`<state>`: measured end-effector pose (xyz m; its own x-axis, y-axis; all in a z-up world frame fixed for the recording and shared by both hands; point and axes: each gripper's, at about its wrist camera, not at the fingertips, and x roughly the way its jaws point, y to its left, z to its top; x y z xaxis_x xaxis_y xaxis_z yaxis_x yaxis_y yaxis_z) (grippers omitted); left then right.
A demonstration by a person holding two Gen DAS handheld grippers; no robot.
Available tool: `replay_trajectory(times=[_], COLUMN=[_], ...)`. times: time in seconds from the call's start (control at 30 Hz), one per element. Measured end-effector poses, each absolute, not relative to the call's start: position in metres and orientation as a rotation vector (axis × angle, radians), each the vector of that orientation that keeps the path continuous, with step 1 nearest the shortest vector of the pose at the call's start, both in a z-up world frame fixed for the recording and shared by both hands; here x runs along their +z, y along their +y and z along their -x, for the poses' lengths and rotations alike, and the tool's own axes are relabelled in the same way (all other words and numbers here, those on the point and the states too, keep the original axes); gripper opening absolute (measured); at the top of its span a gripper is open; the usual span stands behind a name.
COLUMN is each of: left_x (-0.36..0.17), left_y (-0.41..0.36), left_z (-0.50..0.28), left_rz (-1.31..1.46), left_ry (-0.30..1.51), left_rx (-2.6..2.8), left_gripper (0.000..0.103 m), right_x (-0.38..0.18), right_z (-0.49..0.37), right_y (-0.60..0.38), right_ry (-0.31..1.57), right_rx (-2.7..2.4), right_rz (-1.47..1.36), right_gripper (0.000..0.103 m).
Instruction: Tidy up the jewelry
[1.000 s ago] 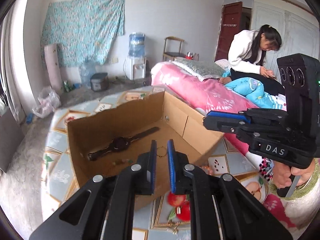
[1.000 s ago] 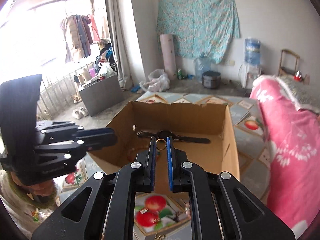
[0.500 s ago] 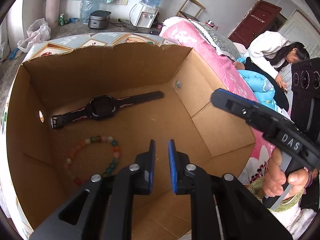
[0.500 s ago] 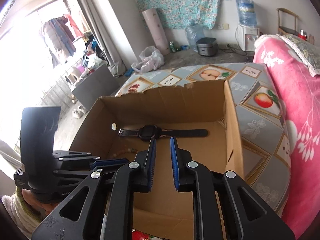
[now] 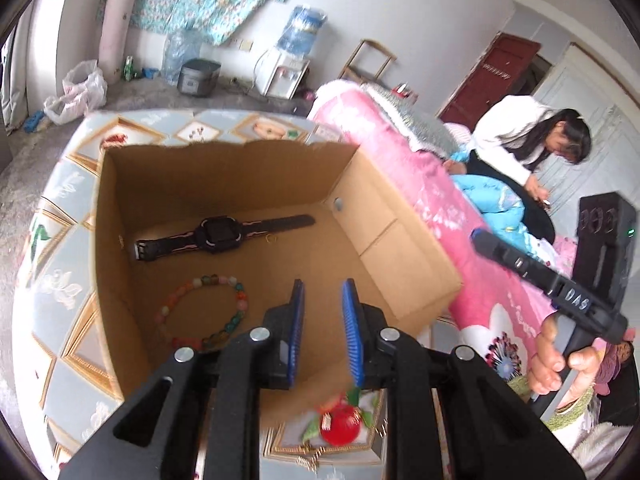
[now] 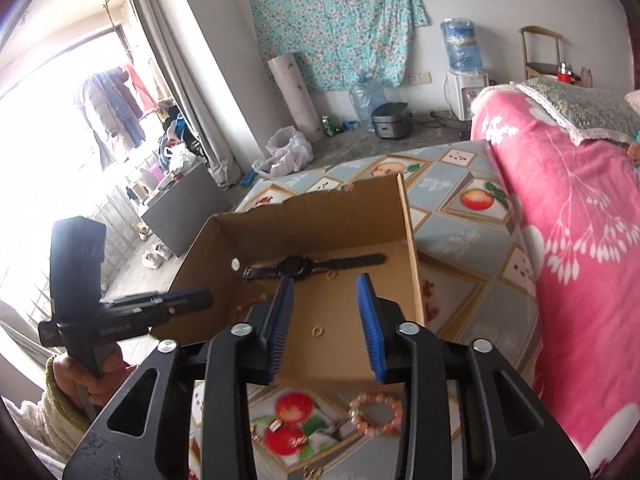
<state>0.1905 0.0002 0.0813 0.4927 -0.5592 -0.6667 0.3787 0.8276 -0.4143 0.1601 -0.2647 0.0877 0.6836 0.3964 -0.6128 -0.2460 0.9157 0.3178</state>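
An open cardboard box (image 5: 224, 184) (image 6: 320, 216) holds a black watch (image 5: 218, 236) (image 6: 296, 266), a multicoloured bead bracelet (image 5: 200, 312) and a small gold ring (image 5: 272, 237) (image 6: 330, 275) beside the watch. A second gold ring (image 6: 317, 331) lies on the box floor below my right gripper (image 6: 326, 280), whose jaws are opening with nothing pinched. My left gripper (image 5: 322, 292) hovers over the box's near edge, its jaws opening a little and empty. On the table in front of the box lie a pink bead bracelet (image 6: 376, 408) and small gold pieces (image 6: 276, 426).
The box stands on a table with a fruit-patterned cloth (image 5: 60, 264) (image 6: 460, 236). A bed with a pink blanket (image 5: 400, 152) (image 6: 560, 220) borders the table on the right, and a person (image 5: 516, 136) sits on it. Each gripper shows in the other's view (image 5: 560, 292) (image 6: 120, 312).
The right gripper held a gold ring a second ago; its jaws have spread and the ring lies in the box. Both grippers swung over the box and drew back. The left jaws widened slightly.
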Motion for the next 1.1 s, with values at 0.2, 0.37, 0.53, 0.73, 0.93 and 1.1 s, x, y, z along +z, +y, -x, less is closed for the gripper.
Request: replay_trajectory(times=[0.2,0.37,0.53,0.73,0.93,1.1], left_x=[0.098,0.079,0.034,-0.005,-0.021,-0.031], left_y=[0.027,0.047,0.046,0.018,-0.013,-0.025], left_z=[-0.123,-0.073,-0.052,-0.049,-0.049,-0.058], left_rz=[0.159,0.134,0.132,0.069,-0.045,-0.133], left_ry=[0.773,0.784,0.871,0.916,0.892,0.877], left_rx=[-0.583,-0.566,-0.517,-0.518,-0.578,-0.562], left_gripper=[0.023,0.025,0.026,0.026,0.026,0.026], right_x=[0.078,0.054,0.021,-0.018,-0.039,-0.042], right_z=[-0.110,-0.084,-0.073,-0.074,-0.073,-0.077], right_y=[-0.258,-0.249,-0.234,-0.210,-0.203,-0.202], right_ry=[0.729,0.797,0.890,1.009,1.073,1.087], right_rx=[0.357,0.353,0.360,0.365,0.360,0.357], right_rz=[-0.199,-0.195,-0.224,-0.252,-0.276,-0.270], right_gripper=[0.041,0.041,0.041,0.035,0.031,0.031])
